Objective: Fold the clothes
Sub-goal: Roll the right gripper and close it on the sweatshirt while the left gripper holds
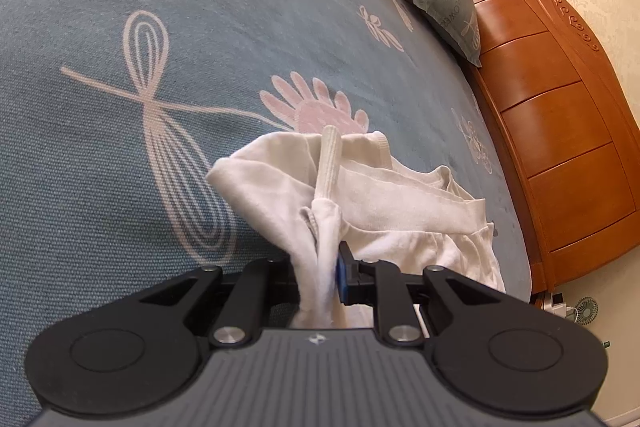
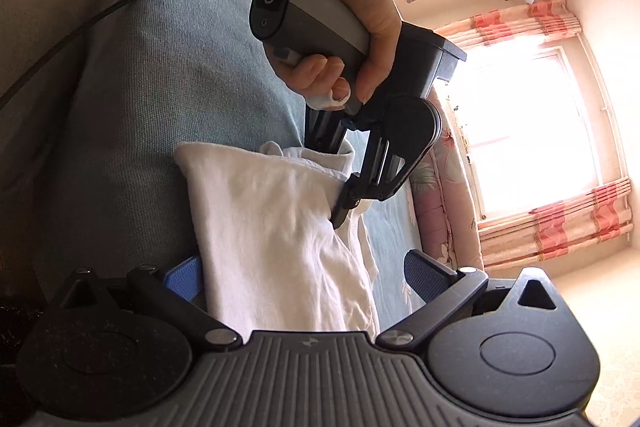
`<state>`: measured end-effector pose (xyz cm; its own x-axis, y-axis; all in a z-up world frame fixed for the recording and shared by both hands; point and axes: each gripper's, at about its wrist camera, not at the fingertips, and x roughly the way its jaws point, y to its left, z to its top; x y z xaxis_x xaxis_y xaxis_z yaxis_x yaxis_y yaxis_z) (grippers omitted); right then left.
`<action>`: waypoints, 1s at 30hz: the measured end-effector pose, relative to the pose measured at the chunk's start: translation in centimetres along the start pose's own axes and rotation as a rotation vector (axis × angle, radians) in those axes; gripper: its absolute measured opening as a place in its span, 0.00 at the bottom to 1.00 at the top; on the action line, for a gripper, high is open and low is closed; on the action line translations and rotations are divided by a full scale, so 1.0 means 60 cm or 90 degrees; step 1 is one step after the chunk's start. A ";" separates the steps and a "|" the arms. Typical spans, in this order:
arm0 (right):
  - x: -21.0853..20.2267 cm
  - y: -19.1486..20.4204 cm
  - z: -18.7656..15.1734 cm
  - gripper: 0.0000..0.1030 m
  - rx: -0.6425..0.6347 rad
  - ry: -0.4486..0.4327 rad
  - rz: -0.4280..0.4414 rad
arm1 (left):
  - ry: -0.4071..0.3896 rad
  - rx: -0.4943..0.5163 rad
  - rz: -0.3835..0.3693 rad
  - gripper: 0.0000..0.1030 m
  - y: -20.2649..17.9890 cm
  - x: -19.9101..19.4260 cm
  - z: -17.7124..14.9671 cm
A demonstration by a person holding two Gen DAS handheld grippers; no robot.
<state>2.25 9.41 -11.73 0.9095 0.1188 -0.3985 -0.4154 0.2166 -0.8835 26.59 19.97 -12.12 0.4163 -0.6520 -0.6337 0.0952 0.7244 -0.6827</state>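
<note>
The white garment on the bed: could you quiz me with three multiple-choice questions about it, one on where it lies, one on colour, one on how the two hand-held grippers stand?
1. The white garment lies on:
A. a blue-grey bedspread
B. a wooden floor
C. a chair

2. The bedspread's pattern is:
A. green
B. pale pink
C. black

3. The grippers:
A. both open
B. both shut on cloth
C. left gripper shut on cloth, right gripper open

Answers: 1 A, bedspread surrounds the garment. 2 B, pink looped and floral motifs. 3 C, left pinches bunched cloth; right pads stand apart beside the garment.
</note>
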 end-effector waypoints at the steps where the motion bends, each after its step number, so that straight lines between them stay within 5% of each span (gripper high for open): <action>1: 0.007 0.003 0.008 1.00 0.004 -0.001 -0.004 | -0.001 -0.001 0.001 0.17 -0.001 0.000 0.000; 17: 0.026 0.009 0.006 0.97 0.002 0.033 -0.037 | -0.011 -0.010 -0.004 0.17 0.002 0.000 -0.005; 19: 0.018 0.018 0.002 0.85 -0.009 0.026 -0.028 | -0.011 -0.012 -0.006 0.17 0.004 -0.001 -0.005; 22: 0.011 0.032 0.002 0.50 -0.012 0.028 0.007 | -0.011 -0.011 -0.003 0.17 0.002 -0.001 -0.006; 24: 0.011 0.043 0.003 0.08 -0.013 0.033 0.033 | -0.012 -0.012 -0.003 0.17 0.002 -0.002 -0.007; 30: 0.013 0.043 0.002 0.08 0.004 0.033 0.065 | -0.014 -0.025 0.001 0.17 0.001 -0.004 -0.008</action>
<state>1.88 10.16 -14.29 0.8622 0.0908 -0.4983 -0.5057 0.2123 -0.8362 26.06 20.08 -12.19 0.4357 -0.6456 -0.6271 0.0594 0.7159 -0.6957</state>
